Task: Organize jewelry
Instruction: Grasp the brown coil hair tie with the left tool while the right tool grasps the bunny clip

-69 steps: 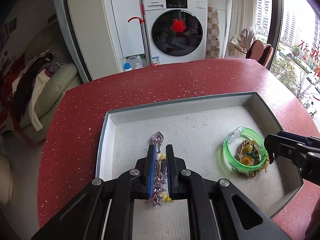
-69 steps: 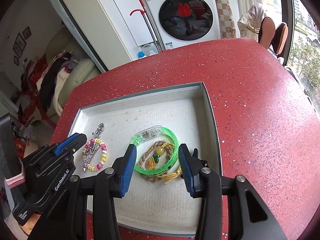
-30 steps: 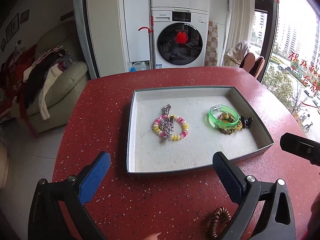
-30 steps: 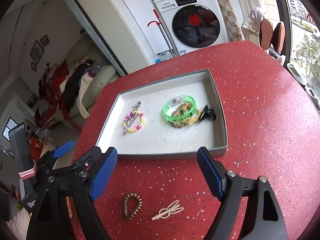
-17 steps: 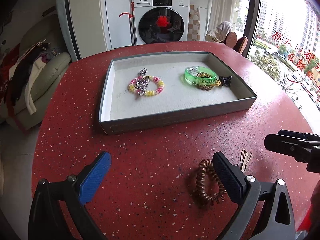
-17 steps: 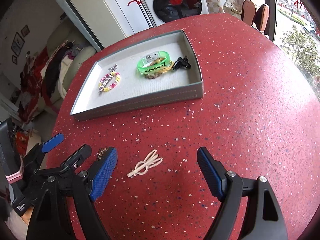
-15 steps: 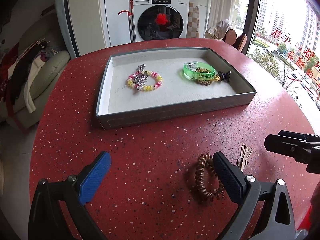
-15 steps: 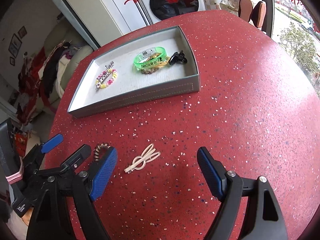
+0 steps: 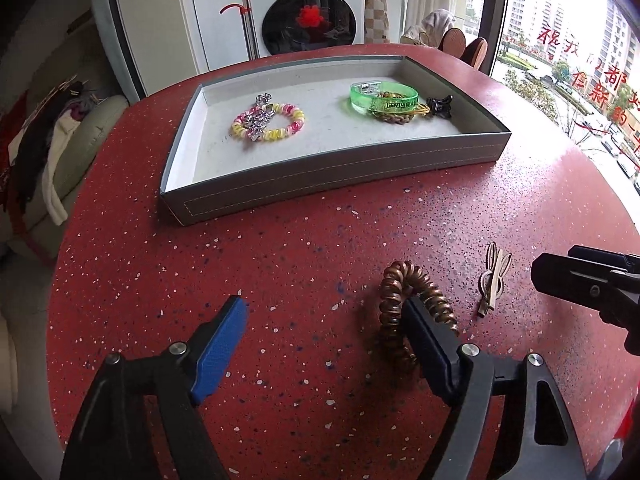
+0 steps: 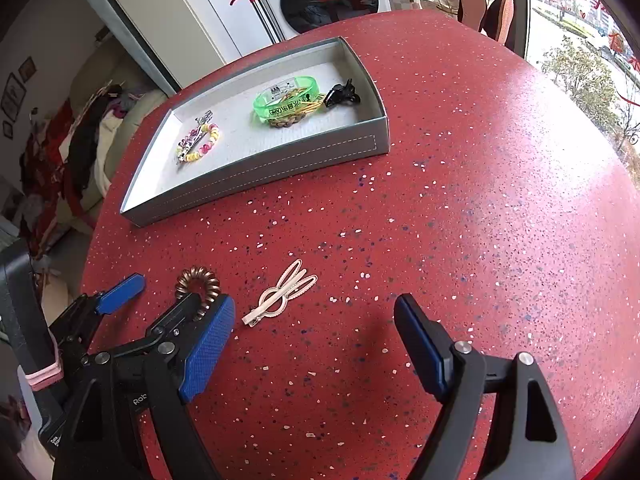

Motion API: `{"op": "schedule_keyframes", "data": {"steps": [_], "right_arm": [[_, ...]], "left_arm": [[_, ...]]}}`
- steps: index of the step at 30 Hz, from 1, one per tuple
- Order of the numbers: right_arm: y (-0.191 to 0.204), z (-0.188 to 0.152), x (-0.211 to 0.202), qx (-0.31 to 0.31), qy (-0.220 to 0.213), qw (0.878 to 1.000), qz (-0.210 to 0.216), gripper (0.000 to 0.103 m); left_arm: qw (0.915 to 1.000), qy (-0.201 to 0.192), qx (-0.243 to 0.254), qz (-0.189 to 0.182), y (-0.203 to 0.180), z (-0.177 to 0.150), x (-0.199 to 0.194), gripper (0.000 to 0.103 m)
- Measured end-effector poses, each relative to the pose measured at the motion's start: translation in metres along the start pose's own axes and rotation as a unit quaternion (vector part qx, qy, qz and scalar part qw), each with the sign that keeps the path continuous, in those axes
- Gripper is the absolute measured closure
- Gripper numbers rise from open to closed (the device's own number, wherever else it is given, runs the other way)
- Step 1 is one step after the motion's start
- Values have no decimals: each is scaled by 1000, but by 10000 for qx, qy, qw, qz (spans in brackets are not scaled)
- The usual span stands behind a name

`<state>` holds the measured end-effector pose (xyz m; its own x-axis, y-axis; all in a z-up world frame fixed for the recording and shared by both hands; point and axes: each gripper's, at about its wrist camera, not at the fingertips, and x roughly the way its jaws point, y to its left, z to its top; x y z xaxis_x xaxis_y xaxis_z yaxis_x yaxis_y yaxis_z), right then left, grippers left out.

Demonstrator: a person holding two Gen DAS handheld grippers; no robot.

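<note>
A grey tray [image 9: 340, 182] [image 10: 256, 178] on the red table holds a pink-yellow bead bracelet with a silver charm [image 9: 269, 121] [image 10: 198, 142], a green bangle [image 9: 383, 97] [image 10: 286, 98] over a braided cord, and a black claw clip [image 9: 439, 105] [image 10: 342, 94]. A brown spiral hair tie [image 9: 404, 300] [image 10: 198, 282] and a cream hair clip [image 9: 493, 280] [image 10: 280, 294] lie on the table in front of the tray. My left gripper [image 9: 324, 340] [image 10: 160, 292] is open; its right finger sits against the hair tie. My right gripper [image 10: 314, 344] is open and empty, just behind the cream clip.
The red speckled table [image 10: 480, 200] is round, with its edge close on the left and right. A sofa with clothes [image 9: 48, 140] stands to the left, a washing machine [image 9: 312, 12] behind, and chairs [image 9: 460, 40] by the window.
My left gripper let go of the charm over the bead bracelet and opened. Both grippers drew back from the tray and came down to the hair tie and clip on the table.
</note>
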<state>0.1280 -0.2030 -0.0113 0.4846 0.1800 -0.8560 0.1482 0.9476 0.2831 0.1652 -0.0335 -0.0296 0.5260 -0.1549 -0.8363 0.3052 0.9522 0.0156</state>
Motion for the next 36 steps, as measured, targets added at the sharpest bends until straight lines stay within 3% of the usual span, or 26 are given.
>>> {"op": "schedule_keyframes", "data": {"steps": [10,11,14,15,16,22,26,27,31,36], "right_arm": [[13,-2,9,67,19,9999,-119,19],[15,-2,10,50,19,9999,-141,19],[23,-3,14,-20,17,9997,-228,20],[26,-3,15,-58,17,9996,-261,22],[29,-4,17,-115,13,9995,-297,25],[51,-13,25,-612,-55,9951,-780,41],[59,-21,24,-1035,-148,9885,-1095,58],[60,-23,23,-1098,-165,9880,-1072,62],[56,-27,18,-1257,-181,9871,-974,93],[42,-26,15,-1090,-189,9922,-574,98]], "left_arm": [[9998,-80,-95,-131,3,-2,-3,39],[9998,-96,-114,-131,3,-2,-3,47],[9998,-107,-180,-70,8,-3,-5,55],[9997,-116,-210,-56,11,-4,-5,66],[9996,-114,-237,-27,13,-4,-6,69],[9993,-137,-348,-11,23,-9,-7,69],[9994,-148,-313,-17,22,-10,-8,69],[9994,-153,-312,-21,21,-10,-8,69],[9993,-160,-324,-20,22,-11,-8,69],[9994,-165,-317,-18,22,-11,-9,69]]}}
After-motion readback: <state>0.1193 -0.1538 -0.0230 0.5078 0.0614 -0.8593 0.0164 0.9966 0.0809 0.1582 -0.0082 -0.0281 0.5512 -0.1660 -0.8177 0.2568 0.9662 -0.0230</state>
